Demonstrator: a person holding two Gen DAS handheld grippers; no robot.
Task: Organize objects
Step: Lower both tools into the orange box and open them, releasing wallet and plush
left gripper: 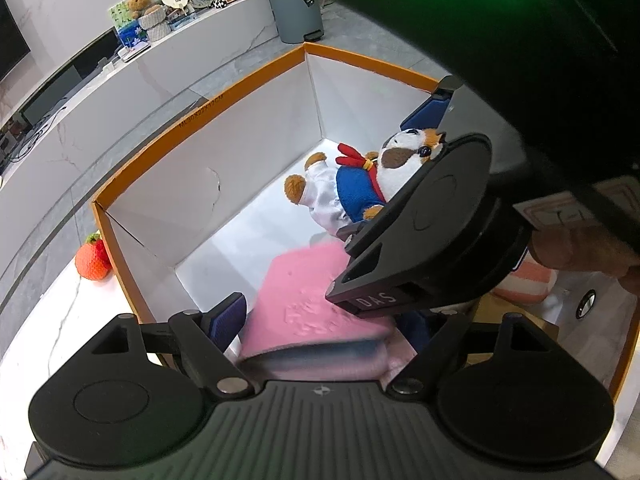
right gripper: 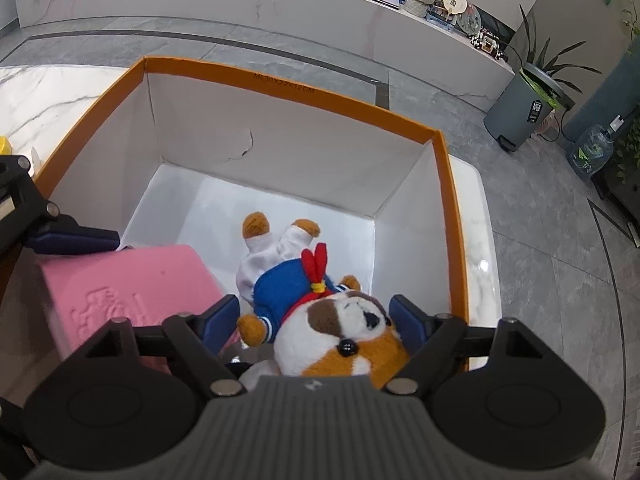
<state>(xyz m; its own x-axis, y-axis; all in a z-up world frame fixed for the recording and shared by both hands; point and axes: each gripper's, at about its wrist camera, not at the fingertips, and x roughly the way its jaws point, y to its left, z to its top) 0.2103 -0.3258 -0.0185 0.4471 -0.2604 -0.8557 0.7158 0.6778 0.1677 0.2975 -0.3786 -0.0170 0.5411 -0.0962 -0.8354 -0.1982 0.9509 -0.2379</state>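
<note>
An orange-rimmed cardboard box with white walls stands on the marble table. Inside it a plush dog in a blue top and red scarf lies on its back. My right gripper is open around the dog's head, and its blue pads stand just off the plush. A pink embossed block lies beside the dog at the near side of the box. My left gripper is open around the block. Its left pad shows; the right gripper's housing hides the other.
A knitted strawberry sits on the table outside the box's left wall. A pink-and-white striped thing lies at the right, below a person's finger. A grey bin and a long counter stand beyond.
</note>
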